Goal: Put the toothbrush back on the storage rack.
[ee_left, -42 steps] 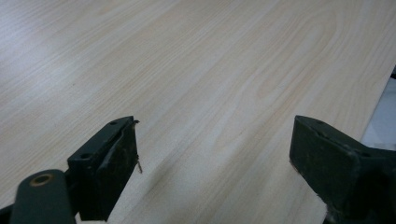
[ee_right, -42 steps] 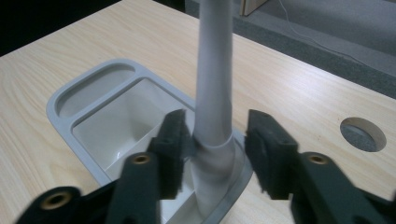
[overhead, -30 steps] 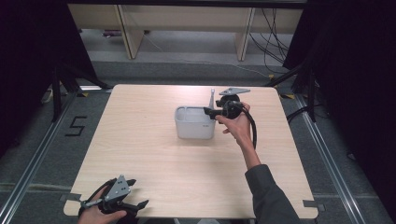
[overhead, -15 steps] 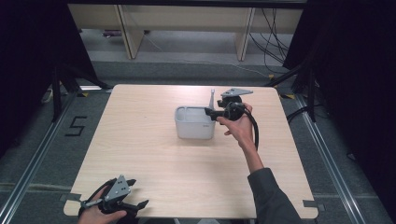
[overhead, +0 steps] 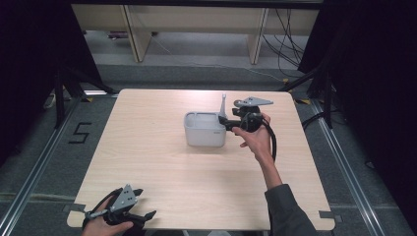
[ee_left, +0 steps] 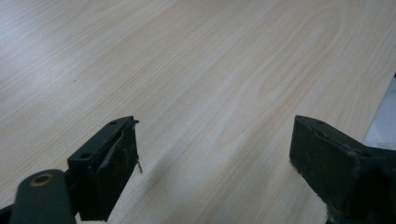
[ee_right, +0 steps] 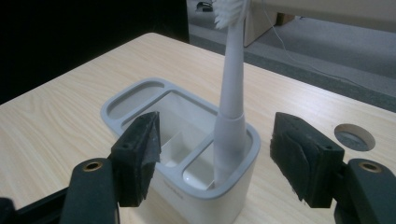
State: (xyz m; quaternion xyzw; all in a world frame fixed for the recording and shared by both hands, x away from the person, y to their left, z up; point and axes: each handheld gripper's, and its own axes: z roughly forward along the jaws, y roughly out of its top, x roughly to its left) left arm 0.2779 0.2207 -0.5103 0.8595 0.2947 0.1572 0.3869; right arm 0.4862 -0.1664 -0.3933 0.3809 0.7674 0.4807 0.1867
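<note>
A white and grey compartmented holder (overhead: 202, 135) stands at the middle of the wooden table (overhead: 147, 147). A white toothbrush (overhead: 223, 105) stands upright in its right-hand compartment, bristles up. My right gripper (overhead: 224, 121) is open at the holder's right side. In the right gripper view the toothbrush (ee_right: 231, 70) rises between the spread jaws of the right gripper (ee_right: 215, 126), touching neither, and the holder (ee_right: 140, 91) sits just beyond them. My left gripper (overhead: 146, 203) rests open at the table's near left corner. In the left gripper view the left gripper (ee_left: 215, 144) holds nothing over bare wood.
A round cable hole (ee_right: 354, 136) is set in the tabletop to the right of the holder. Wooden shelving (overhead: 196, 24) and cables stand beyond the far edge. A "5" (overhead: 78, 132) is marked on the floor to the left. The table edge (ee_left: 378, 112) lies close to the left gripper.
</note>
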